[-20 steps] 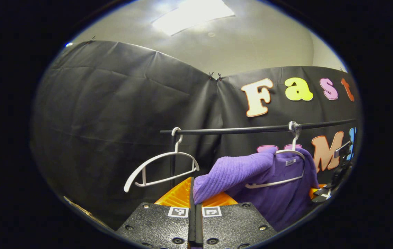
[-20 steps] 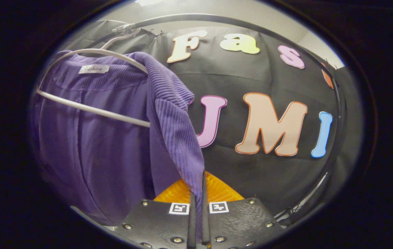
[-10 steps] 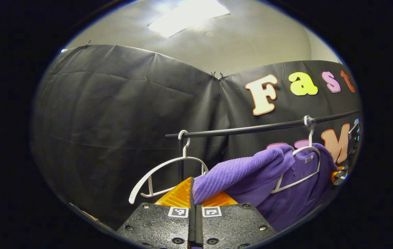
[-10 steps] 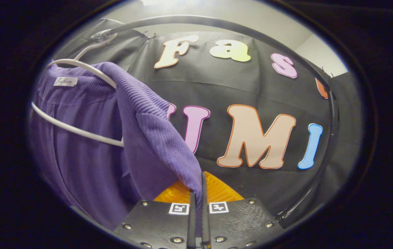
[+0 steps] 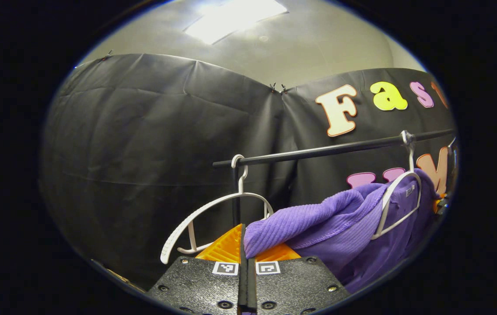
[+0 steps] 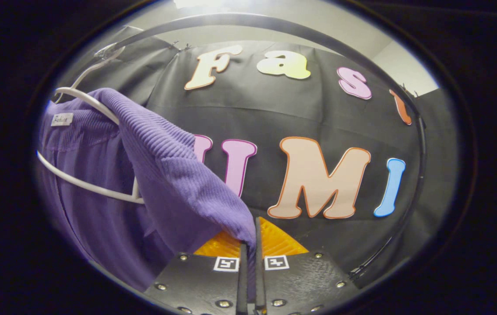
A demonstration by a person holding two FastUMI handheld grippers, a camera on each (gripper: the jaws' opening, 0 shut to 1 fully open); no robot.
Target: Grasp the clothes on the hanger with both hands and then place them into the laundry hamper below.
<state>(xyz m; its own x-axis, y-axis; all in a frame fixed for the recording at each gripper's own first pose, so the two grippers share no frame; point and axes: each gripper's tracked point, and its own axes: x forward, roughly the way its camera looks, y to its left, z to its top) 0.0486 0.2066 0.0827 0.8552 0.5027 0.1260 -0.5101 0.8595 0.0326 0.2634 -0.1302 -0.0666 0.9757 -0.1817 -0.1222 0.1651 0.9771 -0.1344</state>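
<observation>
A purple ribbed garment (image 5: 318,218) hangs on a white hanger (image 5: 399,201) from the black rail (image 5: 327,151) at the right of the left gripper view. One shoulder of it stretches down to my left gripper (image 5: 244,249), which is shut on the cloth between its orange fingers. In the right gripper view the same purple garment (image 6: 165,175) drapes off the white hanger (image 6: 86,186) at the left, and its other shoulder runs down into my right gripper (image 6: 250,247), shut on it.
An empty white hanger (image 5: 213,214) hangs on the rail just left of the garment, close above my left gripper. The black rail (image 6: 274,26) arcs overhead in the right gripper view and bends down its right side. Black booth cloth stands behind.
Both grippers have pulled outward with the cloth in them. The garment's shoulders have slid further off the hanger, which has turned and swung away toward the frame edge in each view.
</observation>
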